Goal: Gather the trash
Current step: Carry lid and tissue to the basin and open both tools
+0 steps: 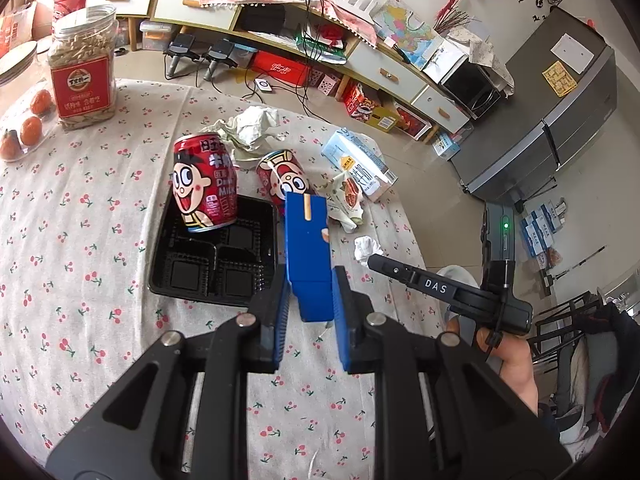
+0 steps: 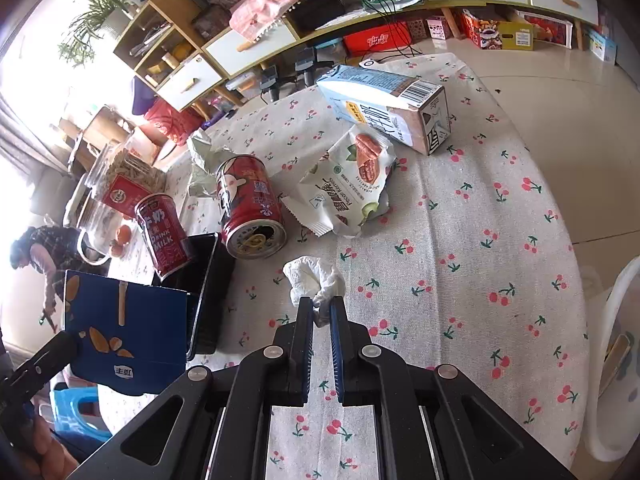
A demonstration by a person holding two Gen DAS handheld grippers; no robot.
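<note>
I work over a table (image 2: 460,208) covered with a pale cloth printed with small red cherries. My left gripper (image 1: 310,292) is clamped on a blue box (image 1: 308,248), which stands up between the two pads; in the right wrist view the same box shows at 8 o'clock. My right gripper (image 2: 321,312) has its pads close together on a crumpled white tissue (image 2: 314,276) that lies on the cloth; a thin part of the tissue sits between them.

In the left wrist view, a black plastic tray (image 1: 212,260) lies at 10 o'clock from the box, and one red milk can (image 1: 205,184) stands tilted in it. A second red can (image 1: 284,178) lies on its side just beside the tray, at 12 o'clock from the box. Behind the cans is a ball of crumpled paper (image 1: 250,126). A nut snack bag (image 2: 346,184) and a milk carton (image 2: 388,108) lie on the cloth at 1 o'clock in the right wrist view, the carton touching the bag.

At 10 o'clock in the left view stand a jar of seeds (image 1: 84,68) and some oranges (image 1: 30,128). Beyond the table I see a long low cabinet (image 1: 384,68) with white drawers, boxes on a shiny tiled floor (image 2: 560,80), and a grey fridge (image 1: 560,120) at 2 o'clock.
</note>
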